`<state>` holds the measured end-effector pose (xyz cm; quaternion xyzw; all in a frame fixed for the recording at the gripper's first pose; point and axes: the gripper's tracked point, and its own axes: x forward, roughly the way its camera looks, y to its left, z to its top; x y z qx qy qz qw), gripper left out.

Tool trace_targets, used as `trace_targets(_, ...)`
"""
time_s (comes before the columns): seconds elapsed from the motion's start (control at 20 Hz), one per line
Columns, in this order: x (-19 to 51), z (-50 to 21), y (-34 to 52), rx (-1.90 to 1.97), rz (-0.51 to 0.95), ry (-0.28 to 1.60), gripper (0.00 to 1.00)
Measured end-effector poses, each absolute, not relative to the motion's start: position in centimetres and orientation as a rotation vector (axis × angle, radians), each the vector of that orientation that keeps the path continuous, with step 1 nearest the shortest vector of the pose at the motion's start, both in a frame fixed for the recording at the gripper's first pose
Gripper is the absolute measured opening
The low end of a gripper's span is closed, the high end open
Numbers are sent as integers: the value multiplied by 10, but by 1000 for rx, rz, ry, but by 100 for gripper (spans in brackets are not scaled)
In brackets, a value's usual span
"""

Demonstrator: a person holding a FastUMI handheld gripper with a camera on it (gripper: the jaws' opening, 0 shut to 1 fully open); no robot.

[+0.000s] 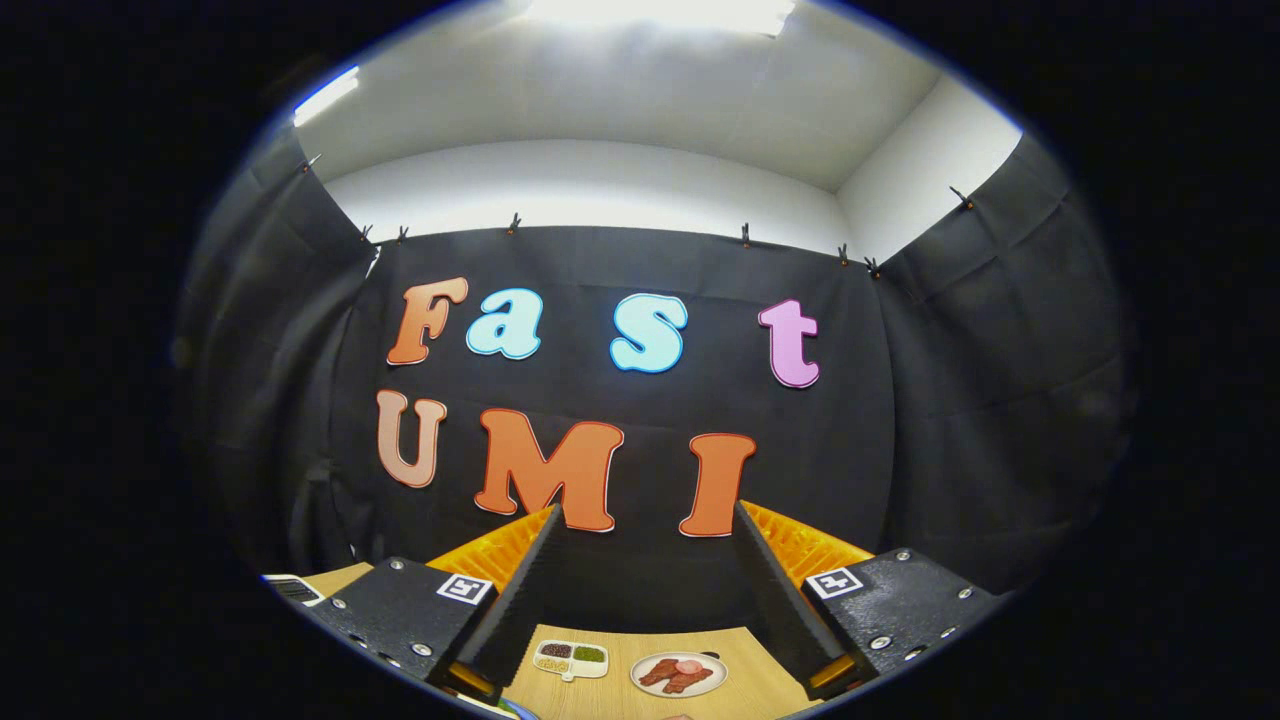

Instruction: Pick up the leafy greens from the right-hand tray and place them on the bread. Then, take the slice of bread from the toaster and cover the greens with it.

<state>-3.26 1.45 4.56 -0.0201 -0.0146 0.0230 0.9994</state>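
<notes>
My gripper (645, 520) is held high and points at the booth's back wall, its two black fingers (520, 590) wide apart with nothing between them. Far below, seen between the fingers, lies the wooden table (620, 700). On it sits a white round plate (679, 674) carrying reddish-brown pieces of food. Left of that plate is a small white divided dish (571, 658) with dark, green and pale fillings. I see no leafy greens, bread or toaster from this angle.
A white-framed object (293, 589) sits at the table's far left, beyond the left finger. The black cloth wall (640, 470) closes the booth at the back and on both sides, close behind the table's far edge.
</notes>
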Motion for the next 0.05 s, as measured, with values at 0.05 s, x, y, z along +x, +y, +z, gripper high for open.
trace_targets(0.05, -31, 45, 15, -37, 48, -29, 98)
